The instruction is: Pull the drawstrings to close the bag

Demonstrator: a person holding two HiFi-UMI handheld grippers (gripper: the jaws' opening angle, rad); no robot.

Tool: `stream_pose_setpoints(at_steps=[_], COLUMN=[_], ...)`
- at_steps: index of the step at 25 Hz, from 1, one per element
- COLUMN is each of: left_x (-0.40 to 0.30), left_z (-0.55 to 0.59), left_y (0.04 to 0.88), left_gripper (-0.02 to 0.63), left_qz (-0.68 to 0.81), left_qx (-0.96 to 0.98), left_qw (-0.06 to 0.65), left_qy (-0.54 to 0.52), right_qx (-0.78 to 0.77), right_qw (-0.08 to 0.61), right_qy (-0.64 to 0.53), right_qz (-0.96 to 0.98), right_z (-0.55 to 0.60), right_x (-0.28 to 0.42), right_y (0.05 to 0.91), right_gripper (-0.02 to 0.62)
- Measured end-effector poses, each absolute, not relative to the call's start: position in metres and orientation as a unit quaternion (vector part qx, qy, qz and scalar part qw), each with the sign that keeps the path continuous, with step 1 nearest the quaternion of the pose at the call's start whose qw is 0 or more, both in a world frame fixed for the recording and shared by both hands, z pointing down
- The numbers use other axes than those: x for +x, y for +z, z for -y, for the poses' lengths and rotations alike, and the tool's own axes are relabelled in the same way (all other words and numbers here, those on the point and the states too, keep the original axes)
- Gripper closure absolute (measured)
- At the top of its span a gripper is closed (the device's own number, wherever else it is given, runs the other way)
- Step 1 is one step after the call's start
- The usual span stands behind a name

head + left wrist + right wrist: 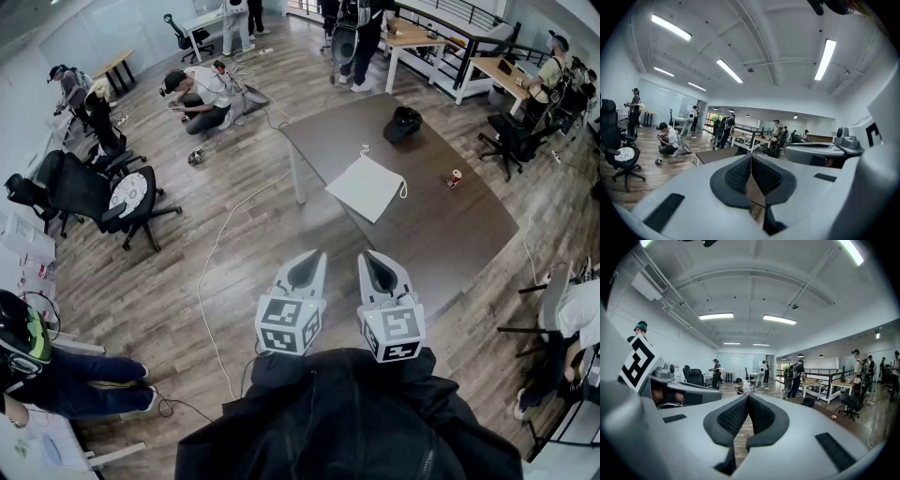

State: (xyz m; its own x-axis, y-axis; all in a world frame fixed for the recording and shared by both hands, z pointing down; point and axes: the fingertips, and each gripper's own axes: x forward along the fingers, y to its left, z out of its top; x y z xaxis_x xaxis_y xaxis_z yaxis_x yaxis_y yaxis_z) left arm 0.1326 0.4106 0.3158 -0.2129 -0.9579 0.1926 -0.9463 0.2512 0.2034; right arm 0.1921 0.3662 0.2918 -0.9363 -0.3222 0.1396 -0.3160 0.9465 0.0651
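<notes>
A white drawstring bag point(367, 187) lies flat on the dark brown table point(441, 225), with a cord loop at its right edge and a knot at its top. My left gripper point(315, 255) and right gripper point(369, 254) hover side by side over the wood floor, short of the table and well apart from the bag. Both are shut with nothing between the jaws. In the left gripper view the left gripper point(751, 157) has its pads meeting at the tips. The right gripper point(748, 398) looks the same in the right gripper view. The bag is hidden in both gripper views.
A black cap point(403, 123) and a small red can point(455, 178) sit on the table. A white cable point(217, 246) runs across the floor at left. Black office chairs point(112, 199) stand to the left. Several people work around the room, one crouching point(199, 97).
</notes>
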Motion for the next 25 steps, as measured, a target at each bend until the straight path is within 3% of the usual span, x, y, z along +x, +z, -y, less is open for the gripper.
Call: stream_pose_setpoints(at_steps=[25], left_x=[0.1], left_z=[-0.449], left_y=[0.343], left_gripper=[0.572], left_qz=[0.769], left_qx=[0.617], left_qw=[0.166], left_qy=[-0.037], right_qx=[0.168], right_qw=[0.099], right_qy=[-0.01], right_qz=[0.981], right_z=[-0.395], right_x=[0.159], right_y=[0.32], right_gripper=[0.572])
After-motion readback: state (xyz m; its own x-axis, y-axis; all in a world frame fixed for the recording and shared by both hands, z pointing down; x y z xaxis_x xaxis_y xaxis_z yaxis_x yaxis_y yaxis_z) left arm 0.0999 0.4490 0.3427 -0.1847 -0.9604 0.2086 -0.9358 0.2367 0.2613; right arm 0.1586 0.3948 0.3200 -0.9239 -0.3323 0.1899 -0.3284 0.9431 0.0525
